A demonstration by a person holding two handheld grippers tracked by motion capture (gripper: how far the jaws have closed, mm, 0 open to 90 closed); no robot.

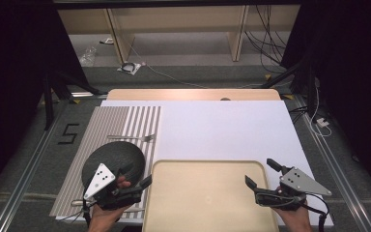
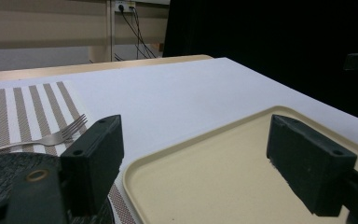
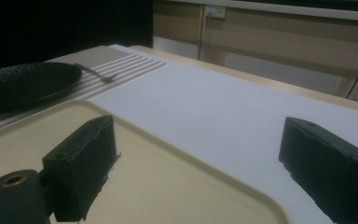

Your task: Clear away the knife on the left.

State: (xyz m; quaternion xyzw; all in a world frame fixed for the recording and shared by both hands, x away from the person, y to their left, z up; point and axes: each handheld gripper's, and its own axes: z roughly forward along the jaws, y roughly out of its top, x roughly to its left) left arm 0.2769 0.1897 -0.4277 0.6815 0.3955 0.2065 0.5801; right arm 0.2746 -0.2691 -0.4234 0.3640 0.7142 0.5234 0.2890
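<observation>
Overhead first: beige tray (image 1: 207,193) at the near edge of the white table cover (image 1: 222,130), bare inside; left gripper (image 1: 136,175) at its left rim, jaws spread and holding nothing, partly over the dark round plate (image 1: 111,157) on the striped placemat (image 1: 125,121); fork (image 1: 131,138) lying just beyond the plate, apart from it; right gripper (image 1: 262,173) at the tray's right rim, jaws likewise wide and empty. Left gripper view next: two black jaws far apart, tray corner (image 2: 168,172) between them, plate edge (image 2: 9,168) under the left jaw, fork tines (image 2: 72,130) pointing toward the tray, mat stripes (image 2: 32,107) behind. Right gripper view last: jaws released, straddling the tray's rim (image 3: 168,144), plate (image 3: 23,84) and fork (image 3: 100,74) well off to the left on the mat (image 3: 121,65).
</observation>
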